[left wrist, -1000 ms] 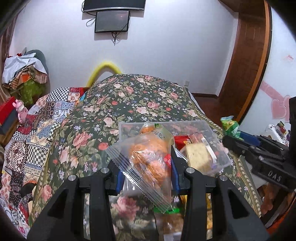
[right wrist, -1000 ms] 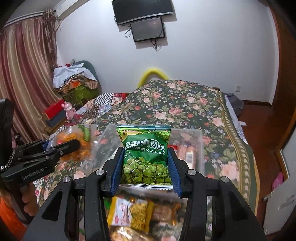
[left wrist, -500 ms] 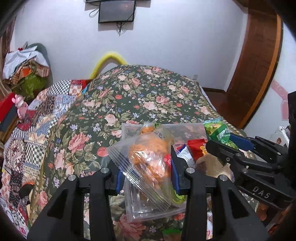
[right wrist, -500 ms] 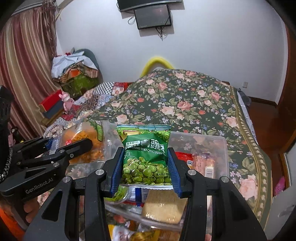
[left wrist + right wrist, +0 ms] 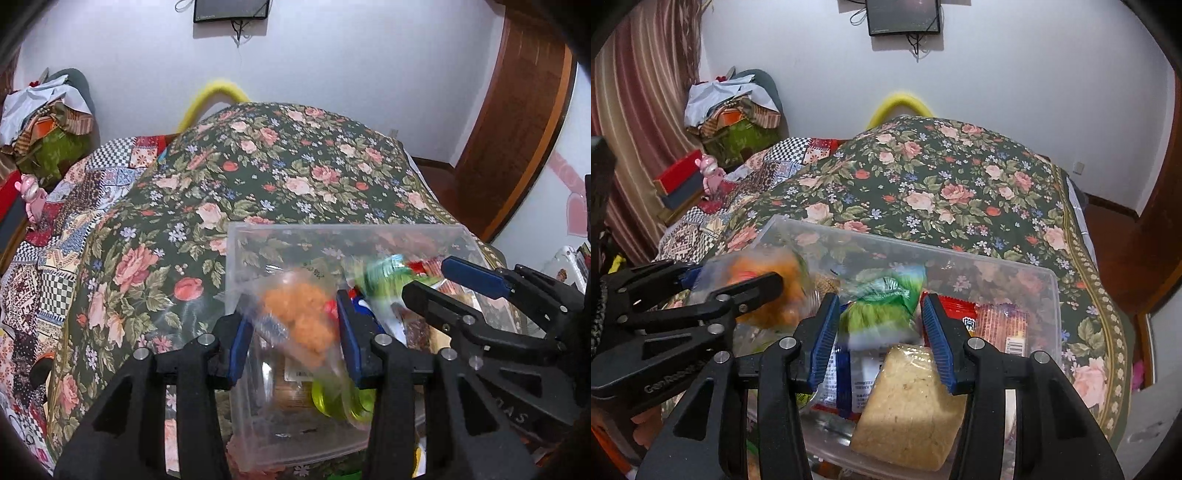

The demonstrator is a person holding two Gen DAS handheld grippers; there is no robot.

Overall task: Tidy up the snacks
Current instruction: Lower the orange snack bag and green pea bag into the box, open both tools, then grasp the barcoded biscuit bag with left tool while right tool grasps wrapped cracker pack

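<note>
Left hand-held gripper spread, orange snack bag dropping loose between its fingers; right hand-held gripper spread, green pea packet falling. Both over clear bin, already holding several snacks; bed beyond. Likely nearly done.

A: What differs from a second ago?
B: Both grippers now sit over the clear plastic bin, jaws spread wider.
A: The packets?
B: The green pea packet and the clear bag of orange snacks blur, dropping lower in frame.
</note>
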